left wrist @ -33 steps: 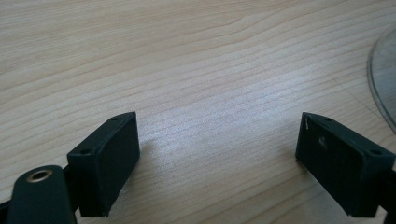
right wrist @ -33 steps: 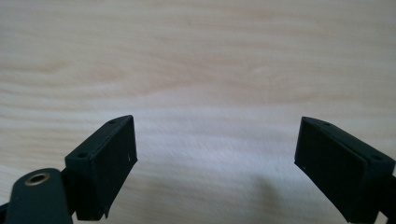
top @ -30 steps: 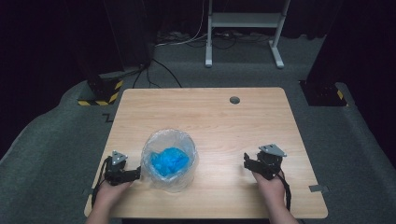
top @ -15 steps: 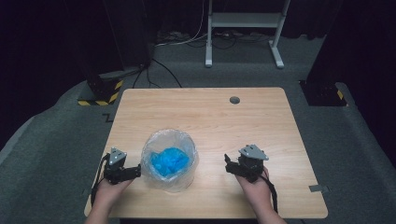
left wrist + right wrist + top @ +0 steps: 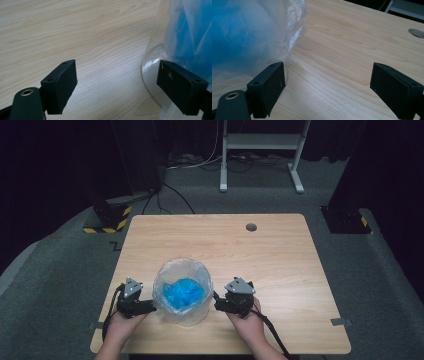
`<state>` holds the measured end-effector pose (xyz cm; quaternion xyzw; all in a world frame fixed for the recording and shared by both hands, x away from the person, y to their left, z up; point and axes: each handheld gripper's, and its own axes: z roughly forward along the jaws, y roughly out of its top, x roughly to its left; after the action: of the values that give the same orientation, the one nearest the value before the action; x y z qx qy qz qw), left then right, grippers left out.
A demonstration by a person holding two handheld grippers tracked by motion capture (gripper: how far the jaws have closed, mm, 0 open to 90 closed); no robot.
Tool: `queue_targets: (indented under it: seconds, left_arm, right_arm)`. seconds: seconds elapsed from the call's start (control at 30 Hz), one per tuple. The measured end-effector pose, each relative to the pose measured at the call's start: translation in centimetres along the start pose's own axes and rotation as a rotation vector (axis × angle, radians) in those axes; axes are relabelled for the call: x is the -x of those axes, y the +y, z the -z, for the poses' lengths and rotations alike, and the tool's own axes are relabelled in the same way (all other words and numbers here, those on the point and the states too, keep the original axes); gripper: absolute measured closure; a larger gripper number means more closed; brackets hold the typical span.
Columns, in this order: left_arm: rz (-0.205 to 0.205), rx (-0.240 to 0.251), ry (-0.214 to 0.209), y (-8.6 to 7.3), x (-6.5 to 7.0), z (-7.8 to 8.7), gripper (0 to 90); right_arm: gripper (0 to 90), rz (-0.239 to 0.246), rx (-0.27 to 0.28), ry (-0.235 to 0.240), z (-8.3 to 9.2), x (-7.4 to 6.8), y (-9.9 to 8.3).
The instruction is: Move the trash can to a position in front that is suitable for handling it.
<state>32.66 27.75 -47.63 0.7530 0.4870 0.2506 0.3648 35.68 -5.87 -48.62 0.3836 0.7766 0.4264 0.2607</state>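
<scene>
— High view first: what took up the most room?

— The wooden table (image 5: 280, 265), pale grain, with a round hole (image 5: 251, 227) near its far edge. Dark carpet lay around it, and a white metal stand (image 5: 260, 150) stood beyond on the floor.

— And the thing being worked on?

— A clear container (image 5: 183, 292) stood upright near the table's near edge, left of centre, lined with a thin see-through plastic bag (image 5: 170, 270) whose crinkled rim folded over the top. Inside sat a bright blue crumpled mass (image 5: 183, 293); I could not tell what it was made of.

— How did it look close up?

— In the left gripper view the container's curved transparent base (image 5: 150, 75) rested on the wood, with hazy blue showing through the film above it. In the right gripper view the bag's wrinkled, shiny film (image 5: 294, 22) bulged toward the near jaw.

— The grippers?

— The left gripper (image 5: 150, 307) sat just beside the container's left side, the right gripper (image 5: 218, 306) just beside its right. Both had their jaws spread wide, gripping nothing. The left one's far jaw lay in front of the container's base; whether it touched, I could not tell.
</scene>
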Motion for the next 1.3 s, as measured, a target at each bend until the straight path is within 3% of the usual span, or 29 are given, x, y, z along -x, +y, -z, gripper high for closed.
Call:
queue_targets:
  seconds: [0.1, 0.3, 0.5, 0.6, 0.83, 1.1, 1.23, 1.3]
  left_arm:
    - [-0.007, 0.001, -0.003, 0.0, 0.3, 0.0, 17.2]
    - [-0.002, -0.001, 0.000, 0.5, 0.9, -0.4, 19.5]
    - [-0.032, 0.006, -0.023, 1.0, 1.7, -0.9, 20.9]
    - [-0.053, 0.008, -0.047, 1.2, 2.6, -1.4, 21.0]
    - [-0.087, 0.001, -0.060, 2.2, 4.1, -2.4, 21.0]
    - [-0.086, -0.003, -0.097, 3.9, 6.2, -4.7, 21.0]
    - [-0.105, -0.013, -0.108, 4.7, 7.4, -6.1, 20.7]
    - [-0.111, -0.015, -0.107, 5.3, 8.2, -7.0, 20.6]
  right_arm:
    - [13.4, -0.011, -0.005, 0.011, 0.0, -0.2, 0.0]
    - [14.1, 0.008, -0.012, -0.020, 0.3, 0.0, -0.1]
    - [15.1, 0.014, -0.006, -0.052, 1.0, 0.6, 0.0]
    - [16.4, 0.007, -0.025, -0.080, 1.5, 1.4, -0.1]
    - [16.4, -0.004, -0.032, -0.110, 2.6, 3.1, -0.7]
    - [16.7, -0.040, -0.045, -0.165, 3.5, 5.2, -1.6]
    - [17.2, -0.061, -0.053, -0.186, 4.1, 6.2, -2.1]
    - [20.0, -0.075, -0.051, -0.220, 4.7, 6.8, -2.4]
